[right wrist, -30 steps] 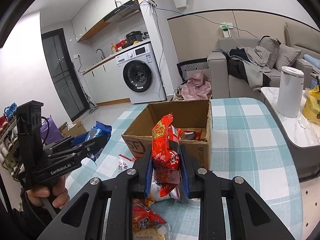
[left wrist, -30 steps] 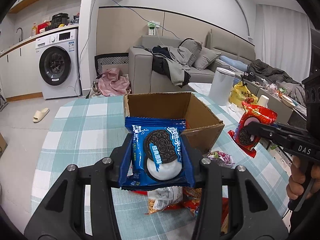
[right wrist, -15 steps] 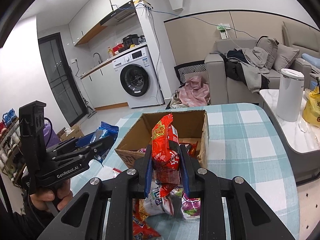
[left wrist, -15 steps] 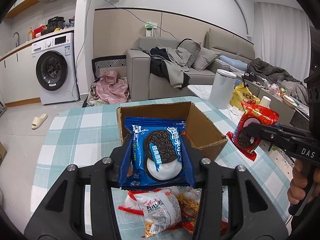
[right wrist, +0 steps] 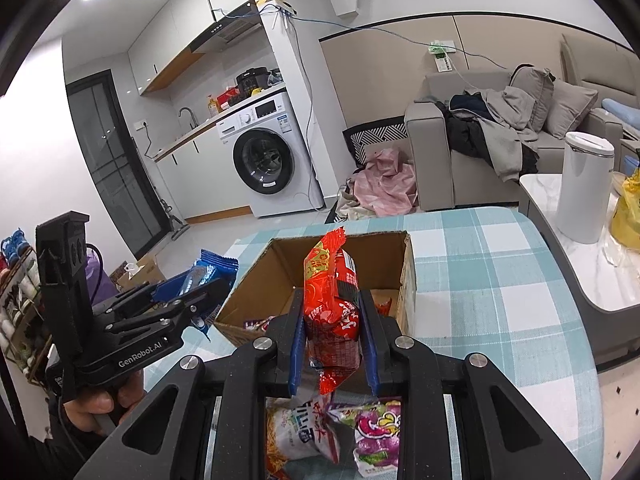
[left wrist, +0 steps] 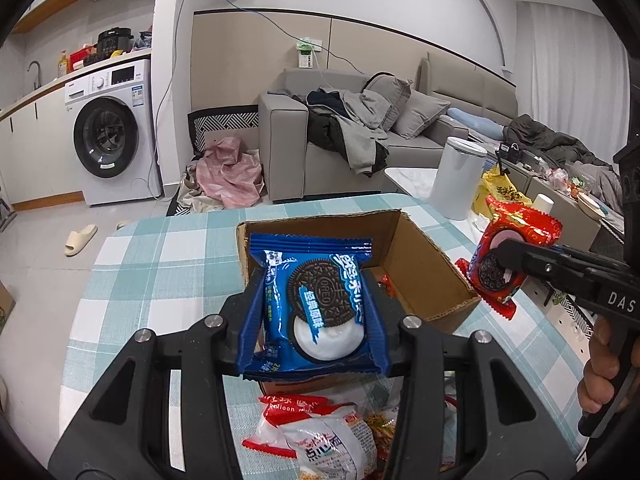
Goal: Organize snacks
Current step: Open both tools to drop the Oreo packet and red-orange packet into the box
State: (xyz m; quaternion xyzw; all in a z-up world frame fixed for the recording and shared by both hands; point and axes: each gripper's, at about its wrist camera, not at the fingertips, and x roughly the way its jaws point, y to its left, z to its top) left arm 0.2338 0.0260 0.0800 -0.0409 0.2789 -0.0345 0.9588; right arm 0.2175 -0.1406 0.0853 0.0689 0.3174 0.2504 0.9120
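My left gripper (left wrist: 316, 312) is shut on a blue Oreo packet (left wrist: 316, 300), held face-up just before the open cardboard box (left wrist: 424, 264) on the checked tablecloth. My right gripper (right wrist: 332, 332) is shut on a red Oreo packet (right wrist: 332, 300), held edge-on in front of the same box (right wrist: 260, 276). In the left wrist view the red packet (left wrist: 508, 260) hangs to the right of the box. In the right wrist view the blue packet (right wrist: 204, 276) sits left of the box. A few snack wrappers lie inside the box.
Loose snack bags (left wrist: 328, 436) lie on the table (left wrist: 132, 280) below both grippers, one white and red, one purple (right wrist: 376, 428). A white bin (right wrist: 584, 188) and a yellow bag (right wrist: 628, 208) stand on a low table at right. A sofa and washing machine are behind.
Both grippers have drawn back from the box with their packets still held; the box looks farther off and more loose snack bags show beneath the fingers.
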